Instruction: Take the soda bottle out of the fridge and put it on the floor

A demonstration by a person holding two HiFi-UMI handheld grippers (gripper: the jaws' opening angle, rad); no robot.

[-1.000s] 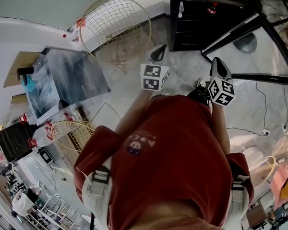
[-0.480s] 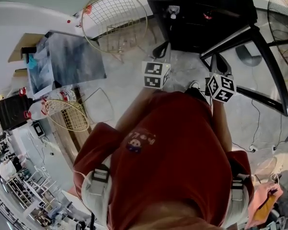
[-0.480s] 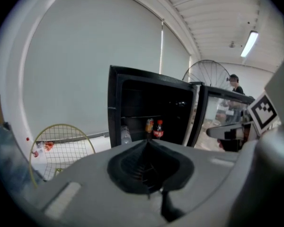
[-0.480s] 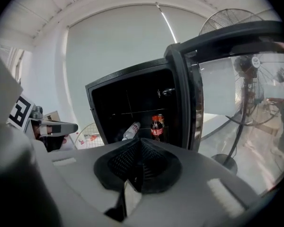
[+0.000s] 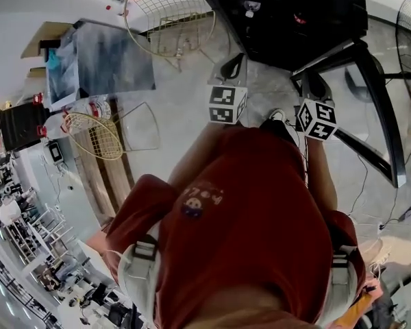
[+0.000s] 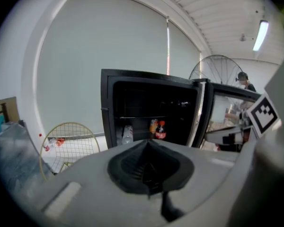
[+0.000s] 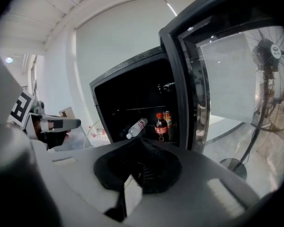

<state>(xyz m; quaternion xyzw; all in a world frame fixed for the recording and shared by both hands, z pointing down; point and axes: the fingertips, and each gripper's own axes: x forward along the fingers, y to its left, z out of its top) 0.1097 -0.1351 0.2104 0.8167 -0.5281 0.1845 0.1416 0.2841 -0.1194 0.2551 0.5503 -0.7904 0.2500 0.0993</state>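
The black fridge now fills more of the head view's top edge than it did a second ago and sits closer above the two marker cubes, so the person has been closing in on it. Its glass-fronted door stands swung wide to the right, and the dark interior is already open to reach. The pale marbled floor in front of it, where the bottle is meant to end up, narrows to a short stretch between the person and the cabinet. The left gripper and the right gripper both point into the opening, side by side. Each has its jaws closed together with nothing between them. The dark soda bottle with a red cap and red label stands upright on a shelf inside, untouched, just beside an orange can and near a clear plastic water bottle lying tilted. The approach looks nearly done; one pair of jaws would need to open before any grasp.
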